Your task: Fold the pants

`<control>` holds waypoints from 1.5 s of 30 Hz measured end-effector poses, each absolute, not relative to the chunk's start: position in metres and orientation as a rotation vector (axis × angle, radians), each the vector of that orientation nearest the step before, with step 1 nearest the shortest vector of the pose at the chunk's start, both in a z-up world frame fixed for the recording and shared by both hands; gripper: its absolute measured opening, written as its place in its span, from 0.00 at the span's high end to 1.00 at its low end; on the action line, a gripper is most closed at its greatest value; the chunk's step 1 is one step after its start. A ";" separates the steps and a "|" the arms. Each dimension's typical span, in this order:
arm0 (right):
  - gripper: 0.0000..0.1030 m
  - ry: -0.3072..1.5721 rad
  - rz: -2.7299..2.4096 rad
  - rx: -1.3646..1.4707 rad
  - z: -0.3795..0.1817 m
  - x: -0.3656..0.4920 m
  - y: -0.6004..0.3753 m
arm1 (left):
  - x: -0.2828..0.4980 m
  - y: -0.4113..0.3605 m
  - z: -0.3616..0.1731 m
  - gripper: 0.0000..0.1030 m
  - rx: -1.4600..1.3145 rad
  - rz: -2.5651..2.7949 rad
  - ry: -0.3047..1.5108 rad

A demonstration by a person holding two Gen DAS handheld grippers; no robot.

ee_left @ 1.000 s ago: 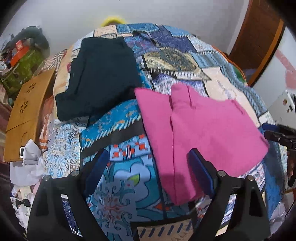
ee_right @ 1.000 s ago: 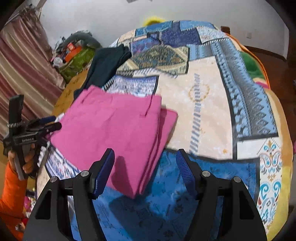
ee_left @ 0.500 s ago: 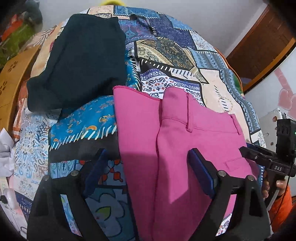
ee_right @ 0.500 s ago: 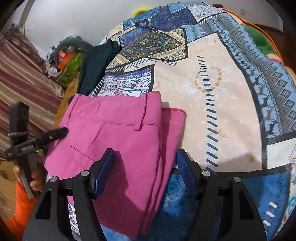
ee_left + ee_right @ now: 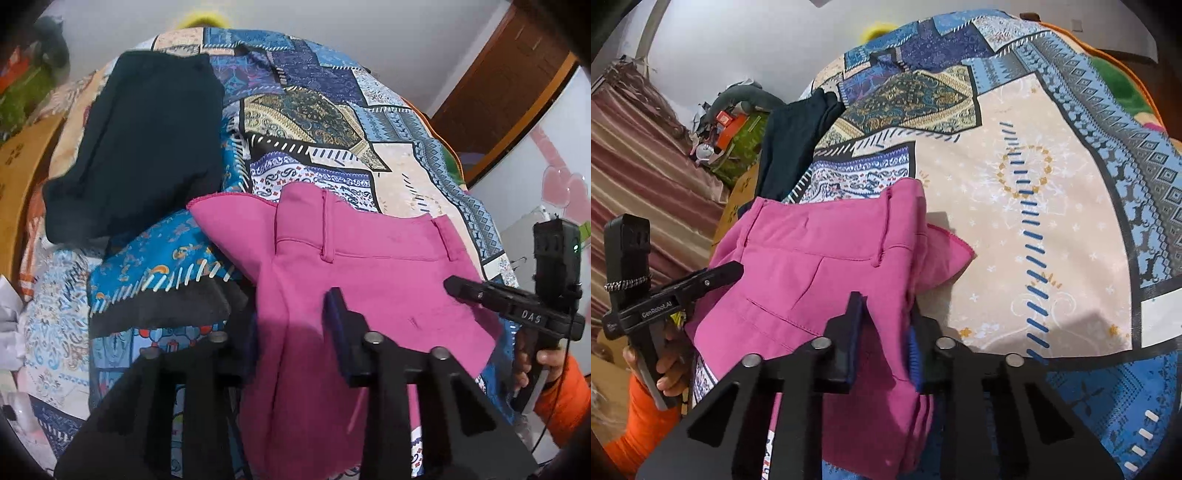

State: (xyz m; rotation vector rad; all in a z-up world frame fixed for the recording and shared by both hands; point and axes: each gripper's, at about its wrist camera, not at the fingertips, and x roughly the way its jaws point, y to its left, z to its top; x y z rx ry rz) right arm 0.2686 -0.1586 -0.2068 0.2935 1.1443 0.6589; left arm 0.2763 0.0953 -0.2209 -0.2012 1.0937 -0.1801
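Observation:
The pink pants (image 5: 369,273) lie folded on the patterned bedspread (image 5: 314,122), waistband toward the far side; they also show in the right wrist view (image 5: 820,266). My left gripper (image 5: 291,332) is closed on the pants' near left edge, fabric bunched between its blue pads. My right gripper (image 5: 882,332) is closed on the near right edge of the pants. Each gripper shows from the side in the other's view, the right one (image 5: 458,286) and the left one (image 5: 733,267), at the pants' edges.
A folded dark garment (image 5: 136,147) lies on the bedspread at the far left, also in the right wrist view (image 5: 794,140). A wooden board (image 5: 18,177) stands beside the bed on the left. Clutter (image 5: 735,125) and a striped curtain (image 5: 635,192) are beyond it.
Both grippers came down onto the near end of the pink pants and closed on the fabric. The pants' near edges are now bunched and lifted between the pads.

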 end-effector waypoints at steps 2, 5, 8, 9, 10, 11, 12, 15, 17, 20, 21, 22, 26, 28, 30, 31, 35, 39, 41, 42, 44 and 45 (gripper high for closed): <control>0.87 1.125 0.662 0.286 -0.201 0.269 -0.159 | 0.274 0.092 -0.216 0.78 -0.170 -0.167 1.078; 0.89 1.090 0.670 0.264 -0.189 0.269 -0.158 | 0.271 0.093 -0.206 0.88 -0.153 -0.150 1.052; 0.89 1.053 0.694 0.241 -0.174 0.270 -0.152 | 0.269 0.098 -0.194 0.89 -0.154 -0.144 1.024; 0.89 1.043 0.701 0.233 -0.170 0.270 -0.149 | 0.268 0.099 -0.191 0.90 -0.147 -0.139 1.013; 0.90 1.033 0.708 0.224 -0.166 0.271 -0.146 | 0.267 0.102 -0.186 0.90 -0.136 -0.127 0.996; 0.90 1.020 0.717 0.211 -0.160 0.271 -0.141 | 0.266 0.104 -0.183 0.90 -0.130 -0.119 0.986; 0.90 1.010 0.723 0.203 -0.156 0.272 -0.136 | 0.265 0.107 -0.178 0.90 -0.126 -0.110 0.972; 0.90 0.974 0.743 0.180 -0.140 0.279 -0.121 | 0.265 0.118 -0.164 0.90 -0.121 -0.086 0.933; 0.90 0.945 0.752 0.173 -0.131 0.284 -0.111 | 0.267 0.131 -0.152 0.90 -0.133 -0.069 0.901; 0.90 0.905 0.766 0.172 -0.119 0.293 -0.093 | 0.271 0.149 -0.140 0.90 -0.145 -0.042 0.863; 0.90 0.896 0.771 0.170 -0.117 0.296 -0.087 | 0.273 0.156 -0.136 0.90 -0.145 -0.029 0.850; 0.90 0.888 0.779 0.168 -0.114 0.301 -0.079 | 0.276 0.161 -0.133 0.90 -0.145 -0.017 0.840; 0.90 0.870 0.799 0.160 -0.110 0.315 -0.053 | 0.284 0.186 -0.128 0.90 -0.156 0.026 0.807; 0.90 0.865 0.807 0.150 -0.110 0.323 -0.039 | 0.289 0.200 -0.128 0.90 -0.164 0.047 0.797; 0.90 0.861 0.815 0.140 -0.112 0.332 -0.024 | 0.298 0.217 -0.129 0.90 -0.173 0.077 0.791; 0.90 0.861 0.818 0.133 -0.113 0.336 -0.017 | 0.302 0.223 -0.131 0.90 -0.177 0.087 0.790; 0.90 0.861 0.823 0.119 -0.120 0.354 0.013 | 0.319 0.250 -0.139 0.90 -0.206 0.126 0.795; 0.90 0.862 0.820 0.102 -0.128 0.372 0.037 | 0.336 0.272 -0.152 0.90 -0.228 0.162 0.792; 0.90 0.864 0.817 0.097 -0.133 0.380 0.049 | 0.347 0.282 -0.160 0.90 -0.233 0.182 0.792; 0.90 0.866 0.815 0.097 -0.135 0.384 0.054 | 0.352 0.287 -0.165 0.90 -0.237 0.190 0.791; 0.90 0.873 0.806 0.102 -0.143 0.393 0.063 | 0.363 0.295 -0.173 0.90 -0.245 0.200 0.795; 0.90 0.879 0.802 0.105 -0.147 0.396 0.067 | 0.368 0.299 -0.178 0.90 -0.252 0.205 0.800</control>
